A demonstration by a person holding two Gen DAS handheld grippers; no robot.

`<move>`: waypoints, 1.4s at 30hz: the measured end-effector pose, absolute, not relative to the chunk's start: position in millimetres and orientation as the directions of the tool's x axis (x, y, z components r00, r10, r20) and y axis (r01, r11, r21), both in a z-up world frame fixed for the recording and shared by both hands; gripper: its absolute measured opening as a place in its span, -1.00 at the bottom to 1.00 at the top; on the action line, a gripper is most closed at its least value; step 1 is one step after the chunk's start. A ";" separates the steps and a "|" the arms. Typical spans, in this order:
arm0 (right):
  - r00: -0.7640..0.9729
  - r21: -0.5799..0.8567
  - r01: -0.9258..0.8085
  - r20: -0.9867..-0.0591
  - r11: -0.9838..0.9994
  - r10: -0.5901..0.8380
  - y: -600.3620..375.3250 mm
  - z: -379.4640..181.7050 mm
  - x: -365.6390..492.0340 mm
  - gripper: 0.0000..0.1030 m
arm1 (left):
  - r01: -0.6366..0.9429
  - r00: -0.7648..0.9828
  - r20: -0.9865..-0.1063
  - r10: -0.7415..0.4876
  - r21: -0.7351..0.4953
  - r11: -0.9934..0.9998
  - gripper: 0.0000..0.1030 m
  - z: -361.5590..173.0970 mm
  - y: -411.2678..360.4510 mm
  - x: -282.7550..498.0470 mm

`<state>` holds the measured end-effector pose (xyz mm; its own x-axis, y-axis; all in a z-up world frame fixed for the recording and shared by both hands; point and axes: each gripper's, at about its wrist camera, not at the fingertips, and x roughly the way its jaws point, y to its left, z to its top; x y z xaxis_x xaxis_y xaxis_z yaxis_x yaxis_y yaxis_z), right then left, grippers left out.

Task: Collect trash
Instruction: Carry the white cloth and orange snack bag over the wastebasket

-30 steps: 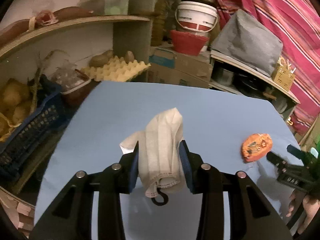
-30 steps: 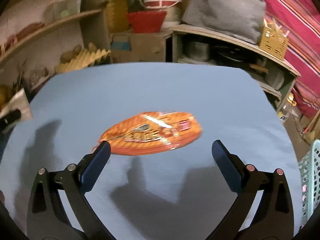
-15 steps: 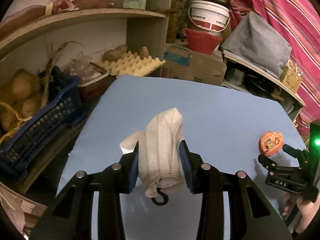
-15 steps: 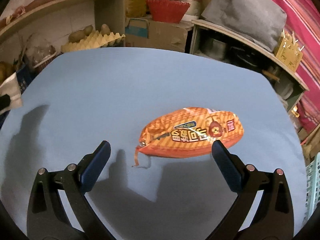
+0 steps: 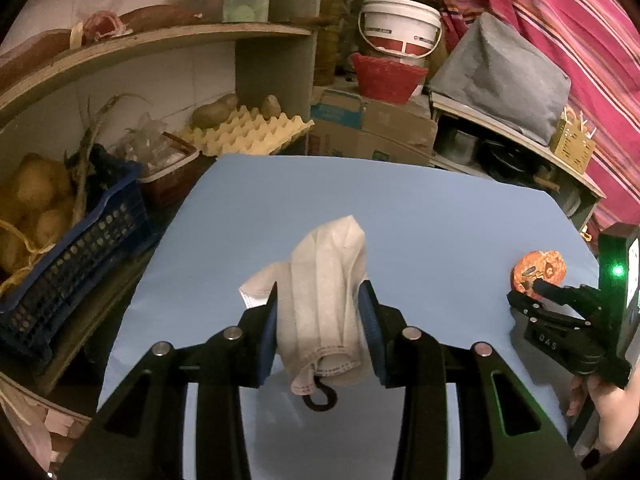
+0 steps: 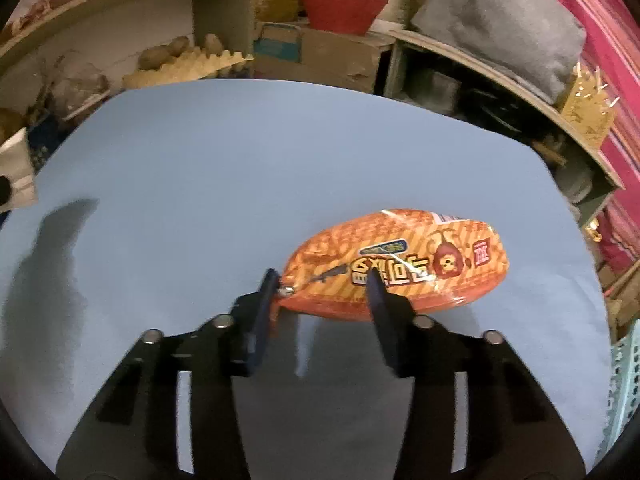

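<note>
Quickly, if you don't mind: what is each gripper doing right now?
Left gripper: shut on the white face mask.
Right gripper: jaws have just been closing, now pinching the left end of the orange snack packet.

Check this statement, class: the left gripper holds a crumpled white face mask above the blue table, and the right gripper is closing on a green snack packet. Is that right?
One detail is wrong: the snack packet is orange, not green, as the right wrist view shows. The right gripper has just been closing, with the packet's end between its jaws. The left gripper does hold the white face mask above the blue table.
</note>
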<state>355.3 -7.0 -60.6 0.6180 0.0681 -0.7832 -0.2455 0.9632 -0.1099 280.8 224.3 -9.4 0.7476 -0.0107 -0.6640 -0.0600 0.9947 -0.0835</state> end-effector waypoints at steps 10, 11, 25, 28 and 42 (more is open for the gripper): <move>0.656 -0.101 -0.274 -0.747 0.956 0.109 -34.6 -35.8 331.1 -0.66 | -0.028 0.759 -0.650 -0.053 -0.114 0.993 -0.26 1.0 195.4 285.8; 0.665 -0.099 -0.269 -0.739 0.958 0.111 -39.9 -31.1 328.0 -0.67 | -0.020 0.762 -0.645 -0.060 -0.116 0.993 -0.26 3.5 188.3 286.2; 0.770 -0.066 -0.129 -0.636 0.989 0.058 -156.7 32.1 283.5 -0.67 | 0.061 0.799 -0.590 -0.117 -0.113 0.992 -0.26 25.7 102.8 288.0; 0.786 -0.064 -0.088 -0.617 0.994 0.030 -186.0 41.7 270.5 -0.67 | 0.079 0.801 -0.586 -0.123 -0.099 0.992 -0.26 26.5 80.5 289.9; 0.814 -0.019 0.106 -0.573 0.994 -0.098 -316.3 59.3 214.5 -0.67 | 0.202 0.800 -0.563 -0.207 -0.071 0.977 -0.26 31.5 -37.5 286.3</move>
